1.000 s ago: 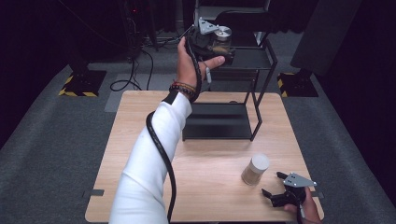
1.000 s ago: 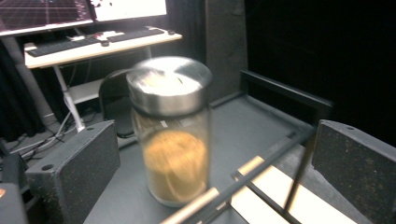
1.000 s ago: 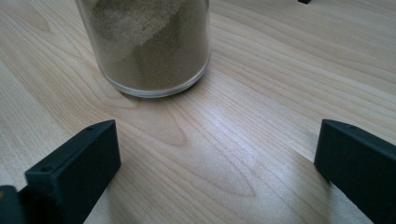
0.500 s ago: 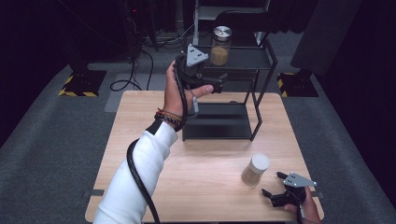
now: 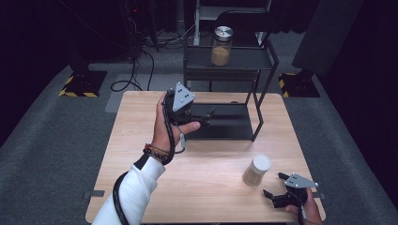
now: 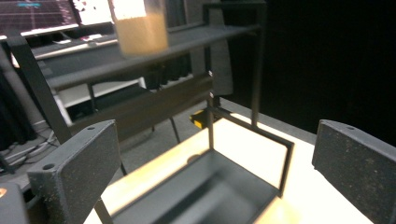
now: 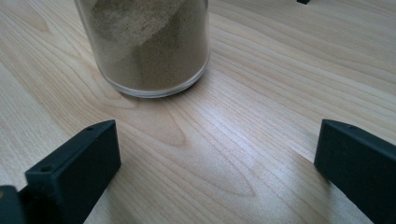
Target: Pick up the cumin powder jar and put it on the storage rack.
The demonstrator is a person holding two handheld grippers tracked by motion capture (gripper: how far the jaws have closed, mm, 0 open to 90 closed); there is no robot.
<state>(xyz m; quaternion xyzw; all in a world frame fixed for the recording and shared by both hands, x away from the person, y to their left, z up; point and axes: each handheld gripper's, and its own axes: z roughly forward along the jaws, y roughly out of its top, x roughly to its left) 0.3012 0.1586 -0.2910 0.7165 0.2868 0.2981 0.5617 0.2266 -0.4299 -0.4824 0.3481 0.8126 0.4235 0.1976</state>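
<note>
Surveying, high view: two jars counted. One metal-lidded jar [image 5: 221,45] stands on the upper shelf [image 5: 244,58] of the black rack [image 5: 259,101]; one white-lidded jar [image 5: 256,170] stands on the table [image 5: 206,183].
Left gripper, high view: left gripper [image 5: 202,118] is held above the rack's lower tray [image 5: 225,125], holding nothing.
Right gripper, high view: right gripper [image 5: 274,185] rests at the table's near right corner, just beside the white-lidded jar, not touching it.
Left gripper view: jaws spread wide and empty; the shelved jar [image 6: 140,25] shows above and beyond, blurred.
Right gripper view: jaws spread wide and empty, the table jar [image 7: 144,44] ahead of them, off to the left jaw's side.
Progress, judged: one jar shelved, one left to lift; roughly half done.
Count: two jars, two grippers, one rack.
</note>
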